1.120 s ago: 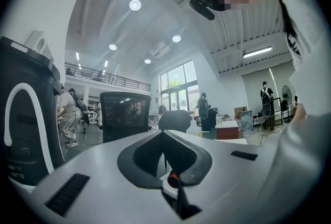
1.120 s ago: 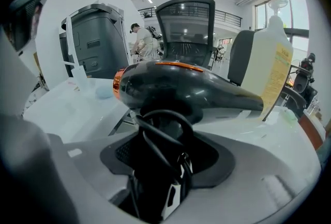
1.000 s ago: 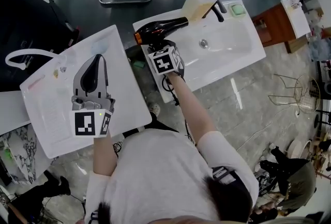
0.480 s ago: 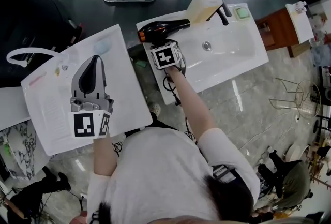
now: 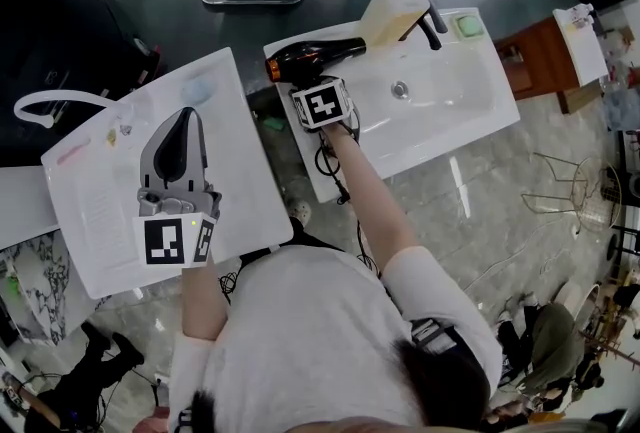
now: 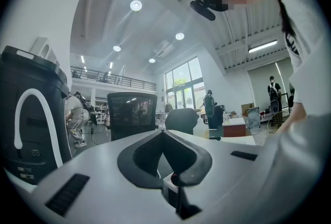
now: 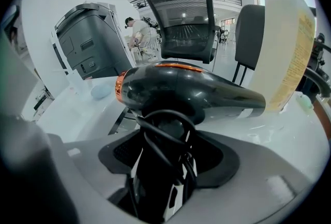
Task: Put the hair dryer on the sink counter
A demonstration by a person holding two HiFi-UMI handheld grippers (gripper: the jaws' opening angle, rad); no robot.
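Releasing the hair dryer (image 5: 315, 53) is the step in hand. The dryer appears to rest on its side at the left end of the sink counter (image 5: 455, 129). Its tapered end points toward the tall pale bottle (image 5: 395, 9) at the counter's back rim, and its orange-ringed end lies toward the counter's left edge.

The right gripper (image 5: 313, 81) sits at the counter's left front, angled down onto the dryer. In the right gripper view its jaws stand spread and have just been opening. The handle (image 7: 155, 176), wrapped in its cord (image 7: 168, 124), stands between them with a dark gap on either side, so the pads appear to be off it. The placing is judged nearly complete.

The next move calls for drawing the right gripper back along the handle, away from the counter. Keep the jaws wide so that no cord loop catches and drags the dryer toward the counter's edge.

The left gripper (image 5: 187, 116) hangs well to the left of the counter, over a white table (image 5: 100, 221), its jaws pressed together on nothing.

Compared with the earlier frames:
- The dryer lies at the same spot on the counter.
- The right jaws stand wider.
- The left gripper has not shifted.
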